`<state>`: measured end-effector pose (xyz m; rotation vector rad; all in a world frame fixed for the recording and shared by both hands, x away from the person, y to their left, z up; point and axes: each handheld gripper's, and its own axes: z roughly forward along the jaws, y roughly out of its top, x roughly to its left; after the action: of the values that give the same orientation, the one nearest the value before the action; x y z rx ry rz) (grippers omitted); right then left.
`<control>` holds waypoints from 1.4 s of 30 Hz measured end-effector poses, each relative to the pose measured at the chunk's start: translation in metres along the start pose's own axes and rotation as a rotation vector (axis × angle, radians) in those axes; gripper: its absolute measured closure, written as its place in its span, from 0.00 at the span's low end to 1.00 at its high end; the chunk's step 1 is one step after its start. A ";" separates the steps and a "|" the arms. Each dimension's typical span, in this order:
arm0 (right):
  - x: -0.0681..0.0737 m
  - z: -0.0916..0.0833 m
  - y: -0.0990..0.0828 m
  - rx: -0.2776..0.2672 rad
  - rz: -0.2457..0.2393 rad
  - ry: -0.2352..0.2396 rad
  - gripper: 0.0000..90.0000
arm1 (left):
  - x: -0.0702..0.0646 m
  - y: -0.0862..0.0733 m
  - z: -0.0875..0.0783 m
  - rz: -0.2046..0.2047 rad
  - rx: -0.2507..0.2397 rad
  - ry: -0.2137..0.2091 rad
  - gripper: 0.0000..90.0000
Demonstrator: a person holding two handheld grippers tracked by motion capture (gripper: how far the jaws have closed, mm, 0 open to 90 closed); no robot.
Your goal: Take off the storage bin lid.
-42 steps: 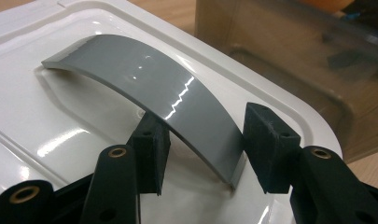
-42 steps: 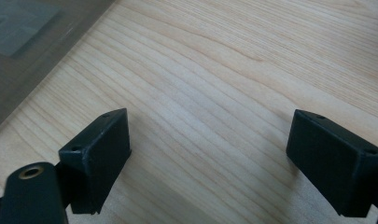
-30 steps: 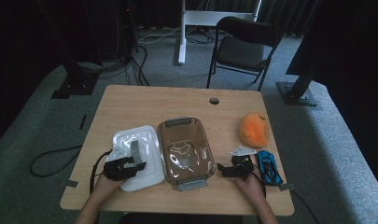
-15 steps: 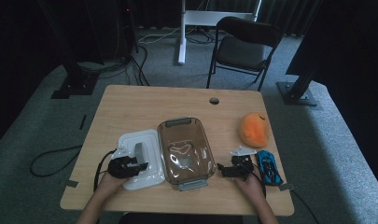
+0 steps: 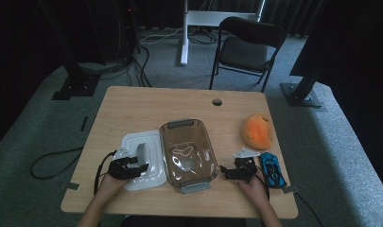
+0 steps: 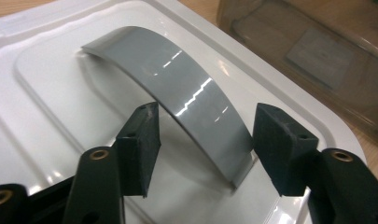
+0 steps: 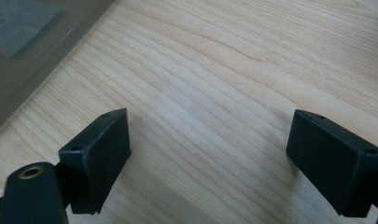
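White lid (image 5: 141, 161) lies flat, touching the left side of the clear storage box (image 5: 187, 153). Its grey arched handle (image 6: 177, 98) runs lengthwise away from the left gripper (image 6: 203, 144); jaws have just been opening, now apart, straddling the handle's near end, pads off it. Right gripper (image 7: 210, 158) is just right of the box, jaws wide apart over bare table (image 7: 233, 70). Left hand is nearer.

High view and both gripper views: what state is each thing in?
White lid: off, flat beside the container.
Grey handle: between the left gripper fingers, unpressed; they have just been opening.
Brown container: uncovered.
Right gripper: open over bare table.
Orange plush, blue toy car: untouched.
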<state>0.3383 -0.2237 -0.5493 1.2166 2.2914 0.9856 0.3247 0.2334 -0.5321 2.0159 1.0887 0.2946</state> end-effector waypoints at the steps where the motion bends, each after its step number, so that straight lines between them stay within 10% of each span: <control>1: 0.000 0.000 0.000 0.000 0.000 0.000 0.14 | 0.001 -0.001 -0.001 -0.001 -0.002 0.003 0.46; 22: 0.000 0.000 0.000 0.000 0.000 0.000 0.14 | 0.013 -0.004 -0.015 -0.066 0.041 0.049 0.02; 42: 0.000 0.000 0.000 0.000 0.000 0.000 0.14 | 0.034 -0.033 -0.050 -0.144 -0.037 0.285 0.00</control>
<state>0.3384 -0.2237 -0.5493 1.2164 2.2914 0.9854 0.2990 0.2969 -0.5300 1.8896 1.3862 0.5350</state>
